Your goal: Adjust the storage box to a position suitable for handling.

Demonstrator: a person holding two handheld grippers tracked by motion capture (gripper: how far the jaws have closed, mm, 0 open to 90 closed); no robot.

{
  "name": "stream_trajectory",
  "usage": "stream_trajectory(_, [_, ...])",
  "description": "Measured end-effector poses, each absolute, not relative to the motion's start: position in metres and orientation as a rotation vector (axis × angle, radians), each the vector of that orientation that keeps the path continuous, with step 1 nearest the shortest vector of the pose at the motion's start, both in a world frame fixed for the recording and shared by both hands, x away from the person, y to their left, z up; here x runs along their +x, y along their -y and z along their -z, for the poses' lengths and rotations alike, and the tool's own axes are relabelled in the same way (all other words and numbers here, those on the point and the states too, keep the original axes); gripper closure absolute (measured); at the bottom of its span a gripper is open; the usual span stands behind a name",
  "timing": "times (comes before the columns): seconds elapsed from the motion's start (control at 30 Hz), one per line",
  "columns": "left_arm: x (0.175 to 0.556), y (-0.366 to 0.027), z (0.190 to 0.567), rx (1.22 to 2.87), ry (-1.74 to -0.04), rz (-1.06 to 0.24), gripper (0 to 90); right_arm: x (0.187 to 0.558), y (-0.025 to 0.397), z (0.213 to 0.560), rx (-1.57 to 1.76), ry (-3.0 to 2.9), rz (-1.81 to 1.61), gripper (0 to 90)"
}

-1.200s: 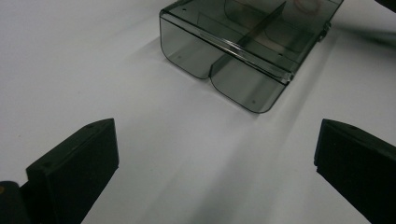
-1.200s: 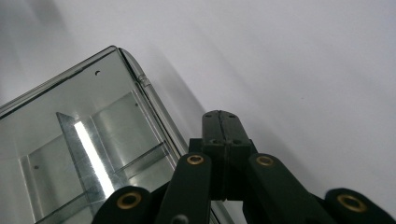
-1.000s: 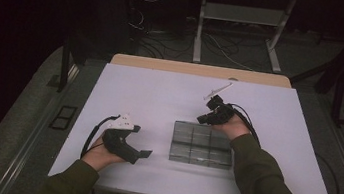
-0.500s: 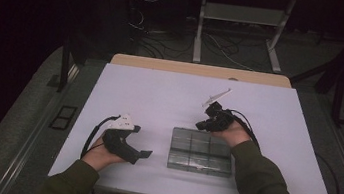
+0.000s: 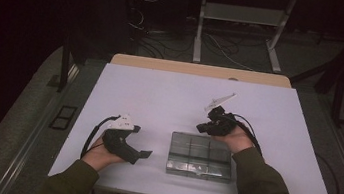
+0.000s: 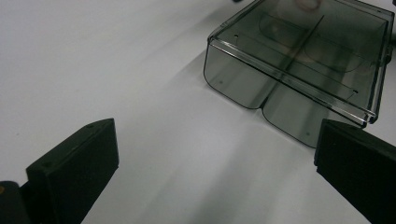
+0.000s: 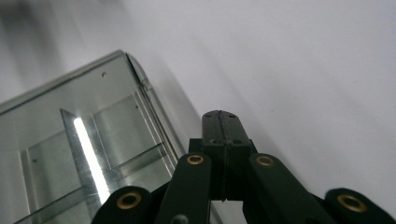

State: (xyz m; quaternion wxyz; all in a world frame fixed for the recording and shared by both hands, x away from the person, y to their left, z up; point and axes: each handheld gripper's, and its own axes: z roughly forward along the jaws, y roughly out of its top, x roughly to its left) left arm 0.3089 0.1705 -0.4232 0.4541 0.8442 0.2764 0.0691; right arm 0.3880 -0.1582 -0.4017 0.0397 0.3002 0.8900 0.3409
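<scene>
Box [image 5: 200, 156] lies shut between the grippers, left gripper [image 5: 145, 154] spread wide to brace its side, right gripper [image 5: 202, 128] (jaws pressed together, empty) poised at its far edge.

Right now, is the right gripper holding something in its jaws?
No, in the right gripper view the right gripper has its jaws pressed together with nothing between them, beside the clear box.
</scene>
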Motion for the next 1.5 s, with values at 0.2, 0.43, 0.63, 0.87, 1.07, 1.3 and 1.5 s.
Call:
stream_trajectory(0.2, [0.309, -0.170, 0.424, 2.080, -0.679, -0.166, 0.0, 0.376, 0.185, 0.387, 0.906, -2.658, -1.122, 89.1])
stream_trajectory(0.43, [0.309, -0.170, 0.424, 2.098, -0.668, -0.169, 0.0, 0.350, 0.228, 0.381, 0.920, -2.613, -1.178, 89.0])
stream_trajectory(0.63, [0.309, -0.169, 0.424, 2.103, -0.672, -0.177, 0.0, 0.328, 0.254, 0.386, 0.938, -2.604, -1.193, 89.0])
stream_trajectory(0.87, [0.309, -0.170, 0.424, 2.095, -0.677, -0.176, 0.0, 0.307, 0.267, 0.398, 0.952, -2.624, -1.184, 89.0])
stream_trajectory(1.07, [0.309, -0.170, 0.423, 2.098, -0.668, -0.178, 0.0, 0.296, 0.271, 0.408, 0.980, -2.642, -1.169, 89.0])
stream_trajectory(1.3, [0.309, -0.170, 0.423, 2.101, -0.669, -0.176, 0.0, 0.288, 0.278, 0.423, 1.024, -2.672, -1.120, 89.0])
stream_trajectory(1.5, [0.308, -0.169, 0.423, 2.099, -0.667, -0.176, 0.0, 0.291, 0.273, 0.430, 1.021, -2.702, -1.121, 89.0])
